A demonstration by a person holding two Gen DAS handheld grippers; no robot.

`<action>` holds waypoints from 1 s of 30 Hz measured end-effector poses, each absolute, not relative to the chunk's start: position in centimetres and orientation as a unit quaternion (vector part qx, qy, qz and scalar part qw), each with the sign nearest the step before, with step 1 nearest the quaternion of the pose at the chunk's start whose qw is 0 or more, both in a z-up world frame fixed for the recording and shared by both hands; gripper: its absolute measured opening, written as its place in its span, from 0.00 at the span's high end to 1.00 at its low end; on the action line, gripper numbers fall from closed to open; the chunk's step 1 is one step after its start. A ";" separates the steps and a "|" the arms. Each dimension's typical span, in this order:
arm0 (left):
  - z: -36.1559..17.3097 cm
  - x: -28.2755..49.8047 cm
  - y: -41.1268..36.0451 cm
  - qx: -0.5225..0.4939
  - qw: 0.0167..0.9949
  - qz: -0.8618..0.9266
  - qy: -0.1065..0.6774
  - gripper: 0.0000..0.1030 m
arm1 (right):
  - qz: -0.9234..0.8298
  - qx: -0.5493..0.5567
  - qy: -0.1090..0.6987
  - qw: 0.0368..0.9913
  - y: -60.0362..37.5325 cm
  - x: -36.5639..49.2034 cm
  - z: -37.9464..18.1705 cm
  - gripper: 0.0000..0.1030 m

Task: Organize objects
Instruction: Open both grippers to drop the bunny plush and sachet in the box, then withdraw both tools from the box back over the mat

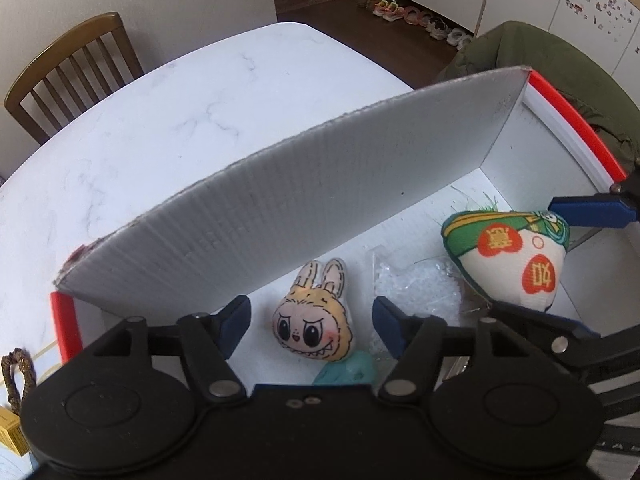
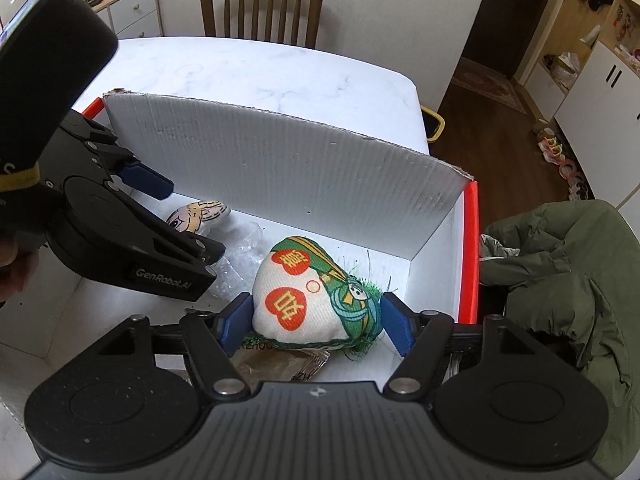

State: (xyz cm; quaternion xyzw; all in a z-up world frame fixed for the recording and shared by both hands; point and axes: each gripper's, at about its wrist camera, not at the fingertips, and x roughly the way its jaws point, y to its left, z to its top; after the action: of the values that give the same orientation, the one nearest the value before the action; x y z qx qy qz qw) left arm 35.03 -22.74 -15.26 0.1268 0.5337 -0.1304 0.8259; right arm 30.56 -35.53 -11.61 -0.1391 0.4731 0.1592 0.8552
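White marble tabletop (image 2: 280,68), wooden chair (image 2: 262,8) at its far edge. Green jacket (image 2: 568,276) draped just beside the box, on your right.

White corrugated box (image 2: 280,160) with red rim sits on the tabletop, tall flap upright on the far side. Both your grippers are down inside it.

Right gripper (image 2: 318,322): jaws spread, one blue pad on each side of the white-and-green pouch (image 2: 304,296). Left pad looks touching or just short of the white cloth; right pad near the green end, contact not clear. The pouch lies on the box floor on top of a brown packet (image 2: 276,364), red heart patches facing up, green fringe at its right end. In the left wrist view one blue finger (image 1: 592,210) shows beyond the pouch (image 1: 512,256).

Left gripper (image 1: 310,328): jaws spread, pinching nothing. The bunny-eared plush face (image 1: 312,320) lies on the box floor between the pads in that view, not touched, with a teal piece (image 1: 348,368) just below it. In the right wrist view your left gripper (image 2: 160,216) hangs above the plush (image 2: 196,214), which is partly hidden by it.

Clear plastic bag (image 1: 416,288) lies on the floor between plush and pouch.

Outside the box, near left: a brown braided loop (image 1: 18,372) and a yellow carton corner (image 1: 10,432).
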 end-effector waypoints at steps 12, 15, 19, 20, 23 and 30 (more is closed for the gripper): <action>-12.6 33.3 -21.6 0.092 0.849 -0.143 0.500 0.25 | 0.171 -0.118 0.454 0.866 -36.4 28.4 -9.6 0.27; -11.5 32.5 -21.4 0.088 0.857 -0.146 0.486 0.24 | 0.176 -0.107 0.445 0.871 -36.8 27.8 -8.8 0.26; -9.9 31.2 -20.8 0.080 0.866 -0.149 0.470 0.22 | 0.182 -0.095 0.433 0.878 -37.0 26.6 -7.6 0.26; -9.6 30.8 -20.6 0.078 0.869 -0.151 0.465 0.20 | 0.183 -0.092 0.430 0.879 -37.1 26.2 -7.3 0.26; -8.4 29.6 -19.9 0.073 0.876 -0.152 0.452 0.19 | 0.189 -0.083 0.420 0.884 -37.1 25.4 -6.2 0.26; -5.5 26.0 -17.7 0.058 0.897 -0.159 0.409 0.18 | 0.192 -0.058 0.384 0.901 -36.8 22.9 -3.5 0.26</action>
State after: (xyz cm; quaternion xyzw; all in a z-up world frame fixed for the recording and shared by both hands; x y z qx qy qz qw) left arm 26.02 -17.75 -5.47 0.0581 0.4094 -0.1587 0.8966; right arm 22.91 -36.80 -3.54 -0.0578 0.3844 0.1915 0.9012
